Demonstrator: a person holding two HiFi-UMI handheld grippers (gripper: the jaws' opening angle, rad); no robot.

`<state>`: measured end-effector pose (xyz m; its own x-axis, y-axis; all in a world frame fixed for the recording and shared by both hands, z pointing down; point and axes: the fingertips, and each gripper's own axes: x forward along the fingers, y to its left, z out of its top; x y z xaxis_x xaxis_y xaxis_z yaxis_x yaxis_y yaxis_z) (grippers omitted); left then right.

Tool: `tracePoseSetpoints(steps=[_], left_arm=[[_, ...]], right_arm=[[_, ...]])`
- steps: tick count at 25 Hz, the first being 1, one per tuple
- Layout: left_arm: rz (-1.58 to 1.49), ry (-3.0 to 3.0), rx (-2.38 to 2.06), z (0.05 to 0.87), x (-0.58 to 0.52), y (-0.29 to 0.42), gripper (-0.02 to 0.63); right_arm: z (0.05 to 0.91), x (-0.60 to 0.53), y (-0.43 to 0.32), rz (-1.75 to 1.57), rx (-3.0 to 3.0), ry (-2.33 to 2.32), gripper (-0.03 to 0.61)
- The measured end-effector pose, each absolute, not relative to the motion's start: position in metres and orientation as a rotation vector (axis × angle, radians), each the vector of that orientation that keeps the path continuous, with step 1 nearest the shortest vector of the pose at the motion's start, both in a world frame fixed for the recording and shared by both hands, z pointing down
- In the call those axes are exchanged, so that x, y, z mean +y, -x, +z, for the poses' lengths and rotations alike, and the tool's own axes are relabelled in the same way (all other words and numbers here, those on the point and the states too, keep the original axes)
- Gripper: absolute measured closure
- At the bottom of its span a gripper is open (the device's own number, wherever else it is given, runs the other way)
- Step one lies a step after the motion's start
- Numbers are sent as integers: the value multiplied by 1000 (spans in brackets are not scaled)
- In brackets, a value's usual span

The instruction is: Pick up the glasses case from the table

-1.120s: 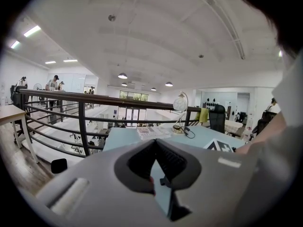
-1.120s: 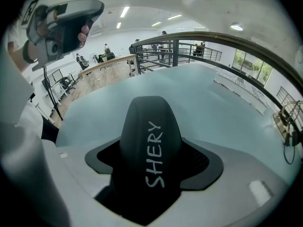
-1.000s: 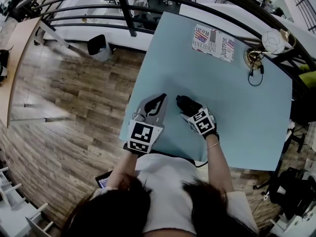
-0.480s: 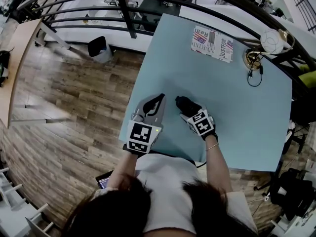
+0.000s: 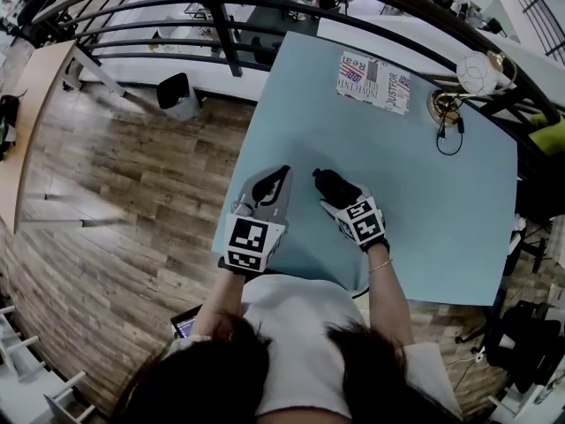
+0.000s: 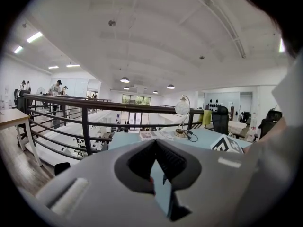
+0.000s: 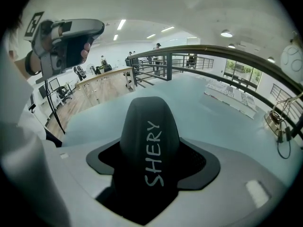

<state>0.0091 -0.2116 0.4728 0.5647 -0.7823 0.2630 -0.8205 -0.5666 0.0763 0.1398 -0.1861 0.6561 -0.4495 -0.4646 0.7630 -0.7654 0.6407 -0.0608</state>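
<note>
A black glasses case (image 5: 329, 182) printed SHERY (image 7: 150, 143) sticks out forward from my right gripper (image 5: 342, 194), which is shut on it over the near part of the light blue table (image 5: 433, 219). I cannot tell whether the case touches the table. My left gripper (image 5: 283, 176) hovers just left of it at the table's near left edge, its jaws drawn together to a thin slit with nothing between them (image 6: 158, 169). In the right gripper view the left gripper (image 7: 71, 40) shows at the upper left, held in a hand.
A printed card (image 5: 372, 82) lies at the table's far side. A lamp with a white globe (image 5: 478, 71), its gold base (image 5: 444, 107) and a black cable (image 5: 450, 137) stand at the far right corner. A dark railing (image 5: 221, 25) runs behind the table.
Both grippers keep the same pose and the case stays in the right one; the head view has only shifted a little.
</note>
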Motion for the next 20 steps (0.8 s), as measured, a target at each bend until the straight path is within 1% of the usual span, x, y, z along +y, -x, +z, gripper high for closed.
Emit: tracePoseSetpoints(steps=[11, 20], left_arm=[[261, -2660, -1336, 451, -208, -18, 557], [250, -2707, -1301, 439, -204, -24, 557]], right_arm=[[583, -199, -154, 415, -2222, -1148, 239], [513, -203, -179, 354, -2317, -1391, 239]])
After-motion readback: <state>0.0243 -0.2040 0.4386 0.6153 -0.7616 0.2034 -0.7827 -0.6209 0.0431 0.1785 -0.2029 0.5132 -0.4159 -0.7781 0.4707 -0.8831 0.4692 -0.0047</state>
